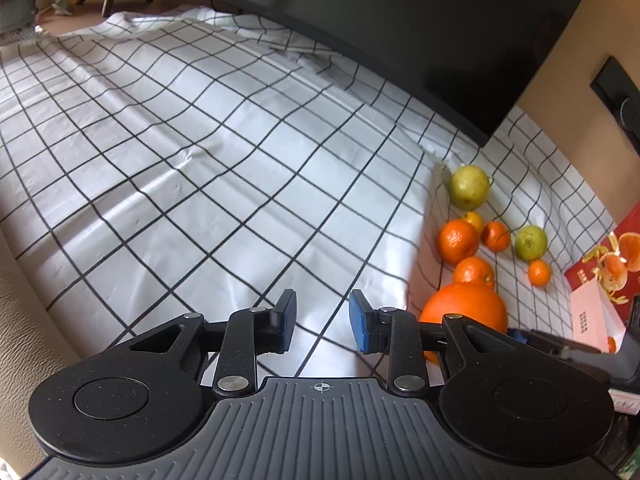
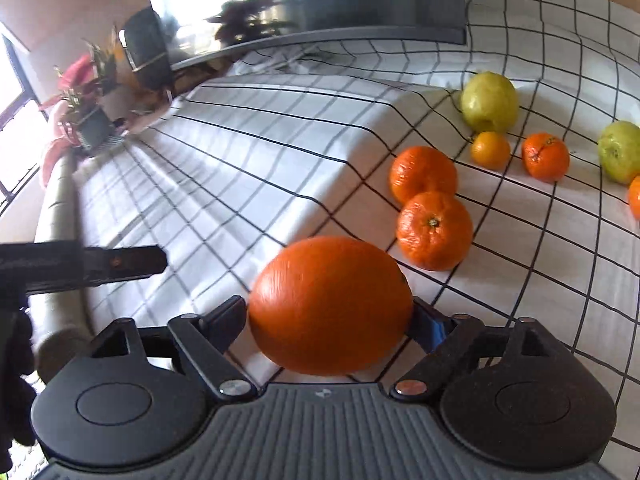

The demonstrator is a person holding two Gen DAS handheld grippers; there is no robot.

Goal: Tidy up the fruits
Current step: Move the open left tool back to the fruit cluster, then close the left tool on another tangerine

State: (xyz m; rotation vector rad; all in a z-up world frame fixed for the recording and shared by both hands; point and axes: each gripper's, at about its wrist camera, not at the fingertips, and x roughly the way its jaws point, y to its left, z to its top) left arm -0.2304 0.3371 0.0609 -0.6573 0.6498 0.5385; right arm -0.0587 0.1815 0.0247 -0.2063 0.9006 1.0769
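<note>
My right gripper [image 2: 330,312] is shut on a large orange [image 2: 330,304], held just above the checked cloth [image 2: 240,152]. The same orange shows in the left wrist view [image 1: 464,308], right of my left gripper [image 1: 322,320], which is open and empty over the cloth [image 1: 200,160]. Beyond lie two tangerines [image 2: 434,230] [image 2: 424,172], a small yellow-orange citrus [image 2: 490,150], another tangerine [image 2: 546,156] and two green-yellow pears [image 2: 490,100] [image 2: 620,150]. In the left wrist view these fruits cluster at the right [image 1: 458,240].
A dark monitor [image 1: 400,20] overhangs the back of the cloth. A red box with orange peels [image 1: 612,264] and a pink card [image 1: 592,316] lie at the far right. Potted plants [image 2: 84,92] stand at the left. The left gripper's arm [image 2: 80,266] shows at the left.
</note>
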